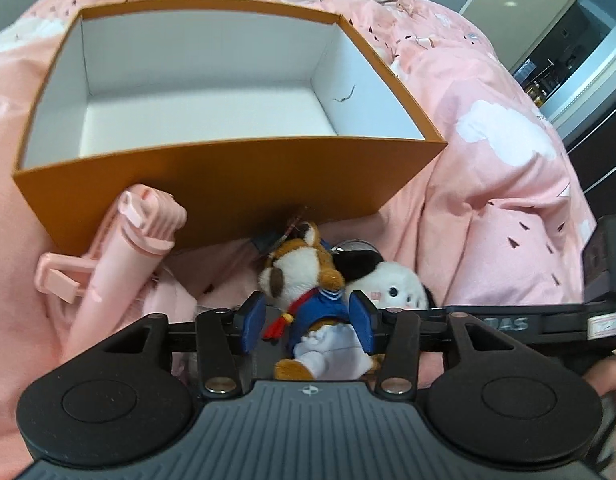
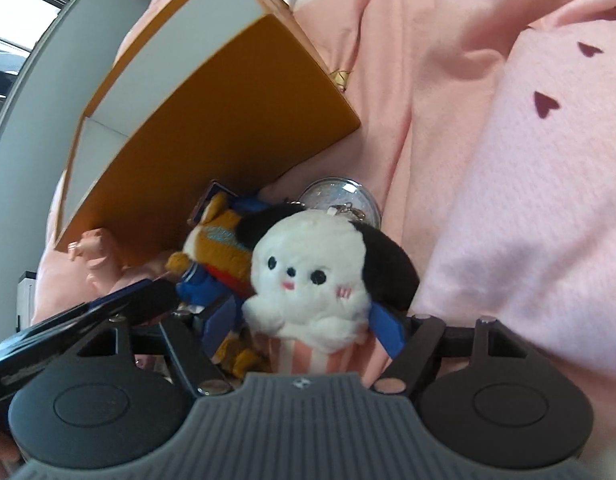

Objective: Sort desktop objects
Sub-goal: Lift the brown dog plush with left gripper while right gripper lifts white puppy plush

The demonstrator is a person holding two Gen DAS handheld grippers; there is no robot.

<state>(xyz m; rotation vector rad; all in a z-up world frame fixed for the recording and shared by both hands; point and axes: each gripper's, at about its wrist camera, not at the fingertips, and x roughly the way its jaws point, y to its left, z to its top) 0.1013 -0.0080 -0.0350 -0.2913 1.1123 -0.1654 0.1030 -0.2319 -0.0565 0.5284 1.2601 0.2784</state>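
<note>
A fox plush [image 1: 308, 280] in a blue sailor suit lies on pink bedding in front of an orange box [image 1: 227, 184]. My left gripper [image 1: 308, 323] stands open around its body, and a gap shows at the left pad [image 1: 253, 322]. Beside it sits a white plush dog [image 2: 308, 280] with black ears and a pink striped base. My right gripper [image 2: 305, 326] is open with the dog between its blue pads [image 2: 388, 330], and the dog does not look squeezed. The fox plush [image 2: 219, 248] lies left of the dog, partly hidden behind it.
The orange box [image 2: 227, 120] has a white, empty inside and stands tilted on the pink quilt [image 1: 488, 168]. A pink folding holder [image 1: 119, 256] leans against its front left. A round glittery keychain [image 2: 340, 200] lies behind the plushes. A pink sleeve [image 2: 528, 200] fills the right.
</note>
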